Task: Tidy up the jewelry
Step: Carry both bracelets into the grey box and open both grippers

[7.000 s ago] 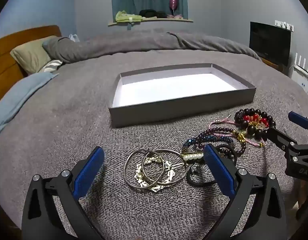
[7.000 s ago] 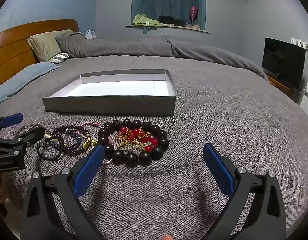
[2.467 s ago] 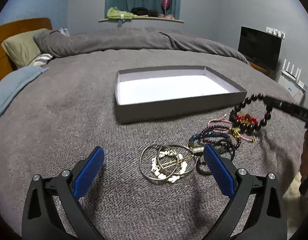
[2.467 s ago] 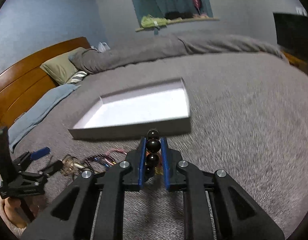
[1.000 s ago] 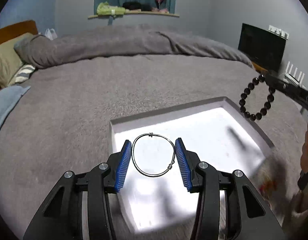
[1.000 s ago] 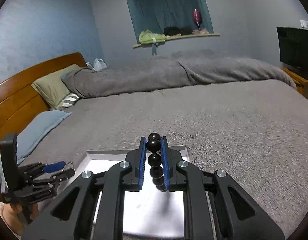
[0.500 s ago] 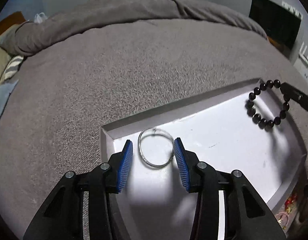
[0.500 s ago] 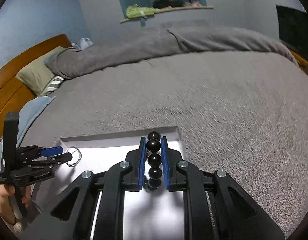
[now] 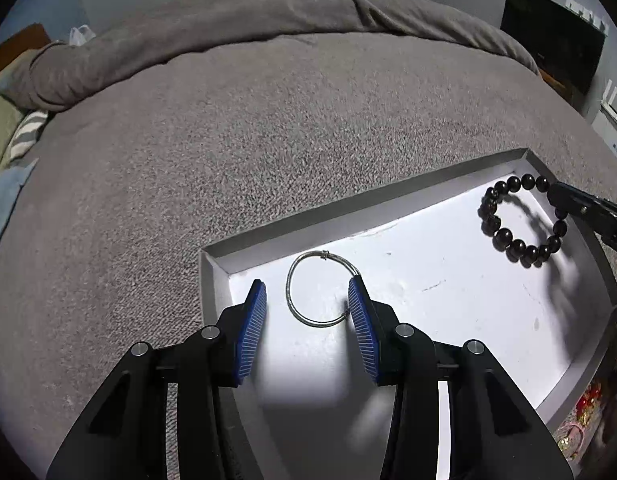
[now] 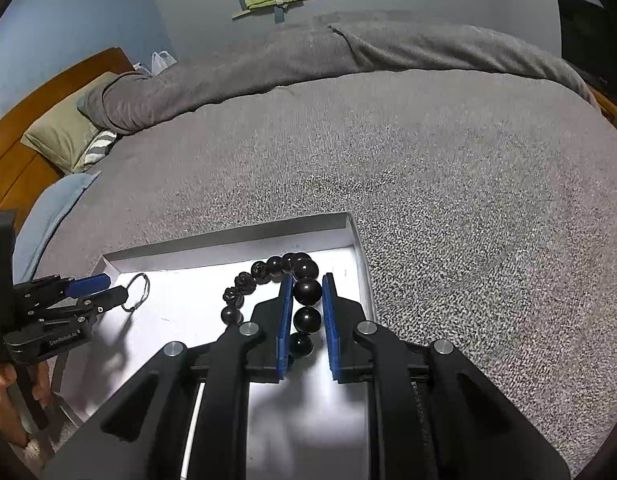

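Left wrist view: my left gripper has just spread its jaws, dropping the silver bangle into the tray; my right gripper still clamps the black bead bracelet, lowered over the tray's right end.

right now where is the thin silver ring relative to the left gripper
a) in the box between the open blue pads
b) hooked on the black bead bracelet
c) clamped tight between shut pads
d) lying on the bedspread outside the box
a: the silver ring lies on the white floor of the box between the spread pads of the left gripper, apart from the black bead bracelet that the right gripper clamps.
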A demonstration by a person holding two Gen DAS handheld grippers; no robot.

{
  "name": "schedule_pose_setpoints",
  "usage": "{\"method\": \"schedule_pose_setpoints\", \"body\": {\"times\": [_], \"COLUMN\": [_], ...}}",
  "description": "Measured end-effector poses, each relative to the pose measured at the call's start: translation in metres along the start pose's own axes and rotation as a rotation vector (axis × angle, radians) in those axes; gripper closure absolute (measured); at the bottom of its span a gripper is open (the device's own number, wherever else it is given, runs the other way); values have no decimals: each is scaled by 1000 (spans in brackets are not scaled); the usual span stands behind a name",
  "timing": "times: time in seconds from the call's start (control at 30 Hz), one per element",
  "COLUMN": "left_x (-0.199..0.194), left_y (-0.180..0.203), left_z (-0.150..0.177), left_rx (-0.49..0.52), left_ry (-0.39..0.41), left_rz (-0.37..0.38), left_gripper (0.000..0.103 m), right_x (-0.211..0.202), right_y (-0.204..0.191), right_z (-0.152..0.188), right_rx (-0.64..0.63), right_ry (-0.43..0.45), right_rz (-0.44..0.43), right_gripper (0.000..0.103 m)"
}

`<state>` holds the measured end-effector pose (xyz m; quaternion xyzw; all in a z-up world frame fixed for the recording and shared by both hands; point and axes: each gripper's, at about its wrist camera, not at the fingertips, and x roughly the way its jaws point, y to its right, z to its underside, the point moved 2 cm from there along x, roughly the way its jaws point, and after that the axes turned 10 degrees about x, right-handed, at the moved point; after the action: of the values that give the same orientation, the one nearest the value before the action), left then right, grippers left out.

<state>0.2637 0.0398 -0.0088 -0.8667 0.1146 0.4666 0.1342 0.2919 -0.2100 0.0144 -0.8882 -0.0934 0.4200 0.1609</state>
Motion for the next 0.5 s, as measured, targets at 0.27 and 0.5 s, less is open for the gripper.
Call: {"method": "schedule_pose_setpoints", "body": {"times": [0.27,0.5], "left_x": [-23,-49], "left_y": [5,20], "left_z": [7,9], "left_rx": [-32,-40], "left_ry": [98,178], "left_rz": [12,5], "left_gripper": [43,29], "right_x": [-9,-36], "right_y": [-1,-5], "right_z": [-1,0], "right_rx": [2,-1], "right_ry": [30,93], "right_rz": [-17,-13], "right_gripper": [69,43]}}
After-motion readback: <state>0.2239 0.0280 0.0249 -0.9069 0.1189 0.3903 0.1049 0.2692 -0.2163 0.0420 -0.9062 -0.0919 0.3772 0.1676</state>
